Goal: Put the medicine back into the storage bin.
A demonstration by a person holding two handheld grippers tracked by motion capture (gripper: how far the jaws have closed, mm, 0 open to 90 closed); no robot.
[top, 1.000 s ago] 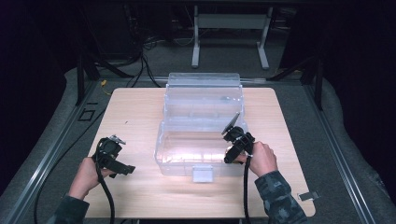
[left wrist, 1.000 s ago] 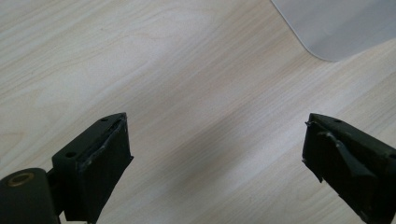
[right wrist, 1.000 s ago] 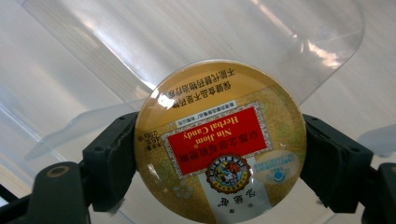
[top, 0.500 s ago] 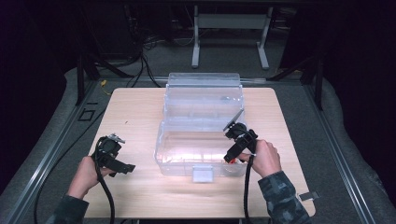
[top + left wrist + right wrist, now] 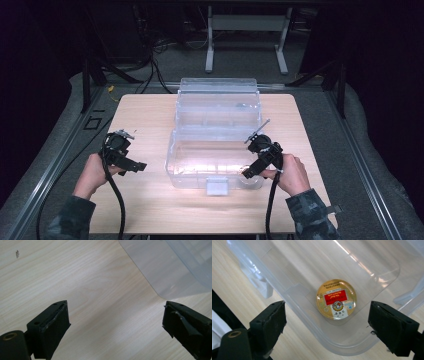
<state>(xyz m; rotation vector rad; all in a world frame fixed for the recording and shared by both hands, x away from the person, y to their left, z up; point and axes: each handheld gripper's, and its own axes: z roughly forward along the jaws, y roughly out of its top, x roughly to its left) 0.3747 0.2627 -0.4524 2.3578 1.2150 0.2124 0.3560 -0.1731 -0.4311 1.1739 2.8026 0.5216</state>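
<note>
Gold-lidded, a small round tin point(image 5: 336, 299) lies flat in a corner of the clear plastic storage box point(image 5: 215, 160). Right gripper point(image 5: 334, 325) hovers above, jaws wide and empty. Probably light, rigid and slick; best pinched across its rim.

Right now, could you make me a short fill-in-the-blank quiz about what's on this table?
1. The clear plastic box stands with its lid ____.
2. Inside the box lies a round gold tin with a ____ label.
3. The right gripper has its jaws ____, holding nothing.
4. The left gripper hovers over the bare ____ table.

Missing words: open; red; open; wooden
</note>
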